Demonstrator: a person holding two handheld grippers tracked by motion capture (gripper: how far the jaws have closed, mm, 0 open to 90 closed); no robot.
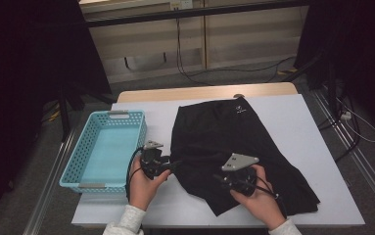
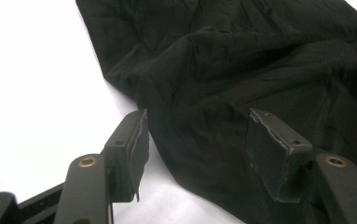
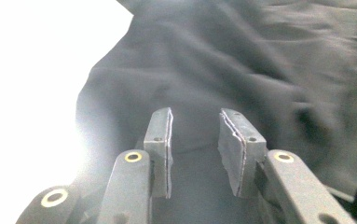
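A black garment with a small white logo lies crumpled across the middle of the white-covered table. My left gripper is at the garment's left edge, jaws wide apart. In the left gripper view the cloth runs under the left gripper, and neither pad presses on it. My right gripper hovers over the lower part of the garment. In the right gripper view the right gripper is open by a narrow gap, with nothing between its pads and the dark cloth beyond them.
A light blue plastic basket with nothing in it stands at the table's left side, just left of my left hand. Bare white cover stretches along the right and far sides. Cables and dark stands are on the floor beyond the table.
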